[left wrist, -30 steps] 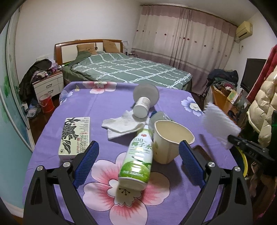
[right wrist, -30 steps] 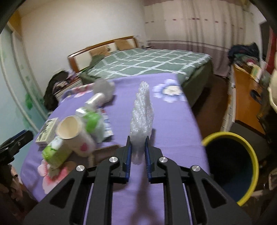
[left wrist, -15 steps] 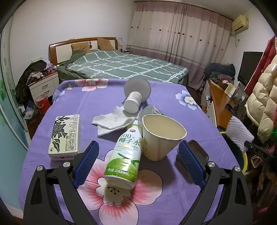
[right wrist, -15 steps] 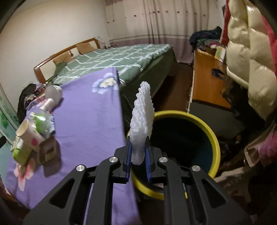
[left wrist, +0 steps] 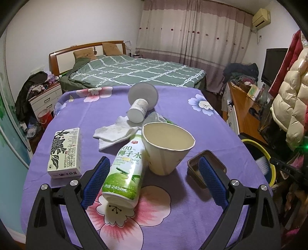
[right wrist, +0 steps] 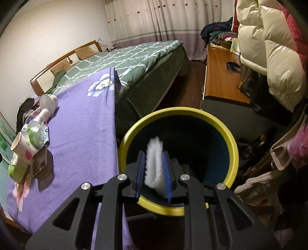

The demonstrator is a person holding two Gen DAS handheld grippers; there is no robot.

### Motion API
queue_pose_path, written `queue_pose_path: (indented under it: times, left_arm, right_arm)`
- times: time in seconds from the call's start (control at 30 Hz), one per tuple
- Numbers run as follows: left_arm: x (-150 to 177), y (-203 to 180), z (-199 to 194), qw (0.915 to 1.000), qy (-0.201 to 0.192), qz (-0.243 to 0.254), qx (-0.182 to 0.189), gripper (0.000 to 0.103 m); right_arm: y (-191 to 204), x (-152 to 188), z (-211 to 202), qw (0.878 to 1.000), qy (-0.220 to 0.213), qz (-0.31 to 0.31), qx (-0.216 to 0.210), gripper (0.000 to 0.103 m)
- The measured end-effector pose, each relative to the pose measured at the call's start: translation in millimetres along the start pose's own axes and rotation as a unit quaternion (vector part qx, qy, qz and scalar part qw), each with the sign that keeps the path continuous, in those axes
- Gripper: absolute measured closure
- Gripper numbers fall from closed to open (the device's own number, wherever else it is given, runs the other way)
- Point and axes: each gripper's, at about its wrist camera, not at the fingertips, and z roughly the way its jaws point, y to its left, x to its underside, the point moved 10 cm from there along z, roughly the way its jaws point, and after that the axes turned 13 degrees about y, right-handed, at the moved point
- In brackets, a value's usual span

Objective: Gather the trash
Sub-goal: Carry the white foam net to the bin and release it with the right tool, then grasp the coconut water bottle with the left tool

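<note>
A drop-off is judged in hand — the white foam scrap (right wrist: 154,161) sits loosely between the right gripper (right wrist: 153,170)'s parted fingers above the yellow-rimmed bin (right wrist: 229,134), needing only full release — while the left gripper (left wrist: 154,178) is held wide apart over the table.

A big bed with a green blanket crossed by white lines (left wrist: 138,73) stands at the far side of the room. It has a brown wooden headboard (left wrist: 84,49) against a plain white wall (left wrist: 67,23). Long pinkish curtains with small red dots (left wrist: 194,34) hang at the far right, and a cream air conditioner (left wrist: 261,17) sits high up beside them. A small white bedside cabinet (left wrist: 45,99) is on the left, with dark clothes piled on it. On the right there is a long brown wooden desk (right wrist: 221,77) and a black flat screen (left wrist: 274,65). A puffy cream coat (right wrist: 269,48) hangs near the desk. The floor is dark brown wood (right wrist: 190,80).
</note>
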Motion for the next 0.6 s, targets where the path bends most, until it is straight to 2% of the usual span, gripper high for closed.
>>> queue_pose_path:
  times: [0.17, 0.4, 0.6]
  left_arm:
    - [2.1, -1.8, 4.3, 1.0, 0.006, 0.004, 0.002, 0.011]
    - [5.6, 23.1, 13.7, 0.9996, 0.015, -0.009, -0.024, 0.011]
    - [11.5, 36.4, 33.1, 0.999, 0.033, -0.005, -0.031, 0.011]
  right_arm:
    - [2.4, 0.8, 0.2, 1.0, -0.001, -0.002, -0.007, 0.084]
    - [11.7, 2.8, 5.8, 1.0, 0.006, -0.01, -0.013, 0.083]
    - [17.8, 3.0, 9.2, 1.0, 0.012, -0.016, -0.012, 0.083]
